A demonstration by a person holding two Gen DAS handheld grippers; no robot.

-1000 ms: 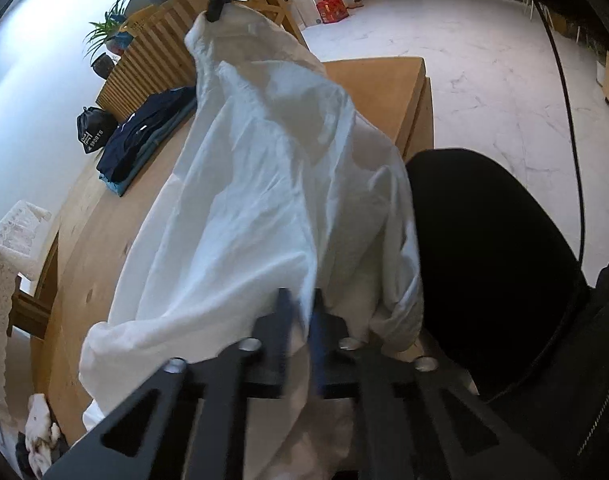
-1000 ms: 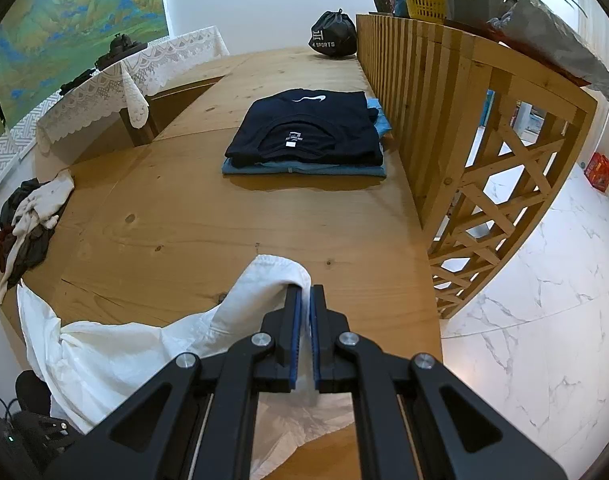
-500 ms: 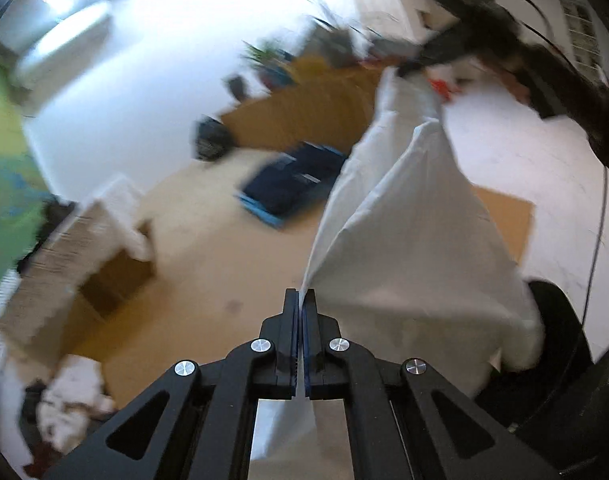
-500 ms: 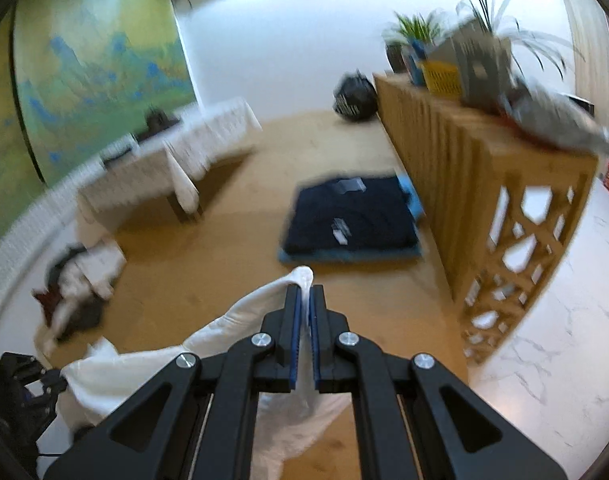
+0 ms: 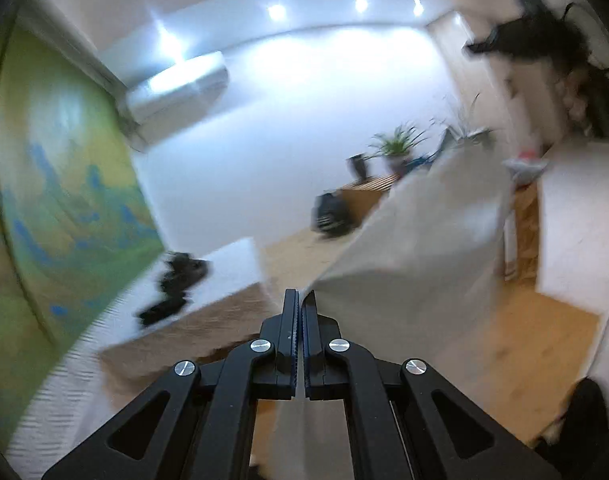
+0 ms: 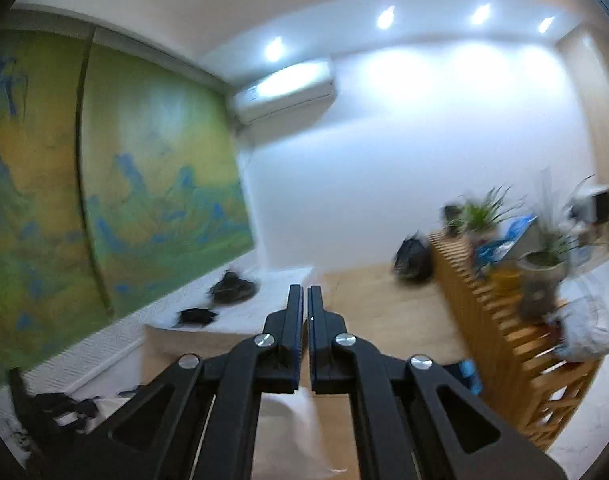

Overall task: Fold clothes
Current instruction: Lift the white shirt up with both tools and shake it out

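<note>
My left gripper [image 5: 298, 304] is shut on an edge of the white garment [image 5: 424, 236]. The cloth stretches taut from the tips up toward the upper right, where a dark, blurred shape that looks like my right gripper [image 5: 482, 46] holds its other end. In the right wrist view my right gripper [image 6: 305, 300] is shut, and white garment [image 6: 288, 428] hangs beneath its fingers. No cloth shows at the tips themselves. Both views are blurred, and the garment hangs above the wooden table [image 5: 516, 344].
A slatted wooden divider [image 6: 492, 320] with potted plants [image 6: 480, 212] runs along the right. A black bag [image 6: 412, 258] sits at the table's far end. A lace-covered side table [image 6: 256, 300] carries dark items. Dark clothes [image 6: 56, 408] lie at lower left.
Both grippers have risen sharply with the white garment, lifting it off the table and stretching it out. The folded dark pile has dropped out of view, and both views now face the far wall.
</note>
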